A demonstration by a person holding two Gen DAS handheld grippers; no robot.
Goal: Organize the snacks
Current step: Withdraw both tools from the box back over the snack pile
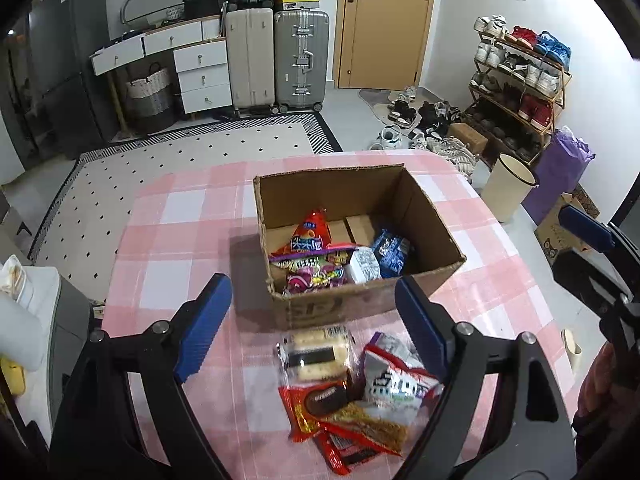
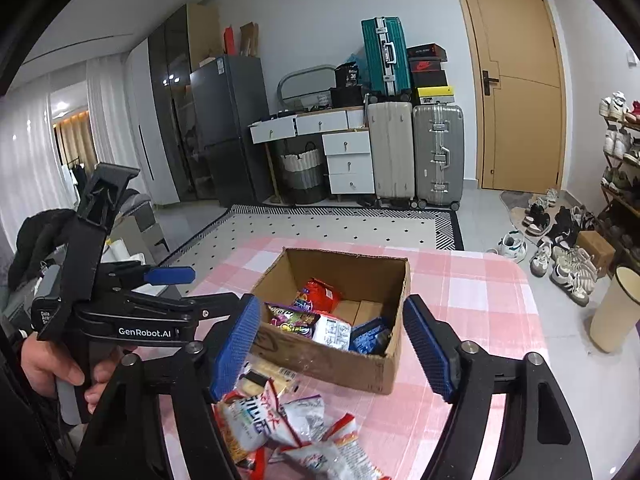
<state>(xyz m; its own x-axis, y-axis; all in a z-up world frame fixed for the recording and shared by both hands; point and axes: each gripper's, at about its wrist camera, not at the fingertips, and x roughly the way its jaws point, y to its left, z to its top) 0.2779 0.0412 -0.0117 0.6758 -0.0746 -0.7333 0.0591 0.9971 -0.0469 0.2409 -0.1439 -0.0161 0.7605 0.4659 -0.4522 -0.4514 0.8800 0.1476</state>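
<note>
An open cardboard box point(image 1: 424, 216) stands on the pink checked table point(image 1: 192, 224). It holds an orange bag point(image 1: 312, 232), a purple candy bag point(image 1: 316, 274), a white pack and a blue pack point(image 1: 390, 252). In front of it lies a loose pile: a clear cracker pack point(image 1: 314, 354), a white bag point(image 1: 396, 380) and red packs point(image 1: 320, 404). My left gripper point(image 1: 314, 336) is open and empty above the pile. My right gripper point(image 2: 334, 350) is open and empty, over the box's near wall point(image 2: 332, 364), with the pile point(image 2: 288, 424) below it. The left gripper also shows in the right wrist view point(image 2: 170, 276).
The table's far edge is rounded; beyond it lie a patterned rug point(image 1: 192, 148), suitcases point(image 1: 300, 60), white drawers, a shoe rack point(image 1: 520, 80), and a cream bin point(image 1: 510, 188) off the table's right side. A grey cabinet stands at the left point(image 1: 60, 320).
</note>
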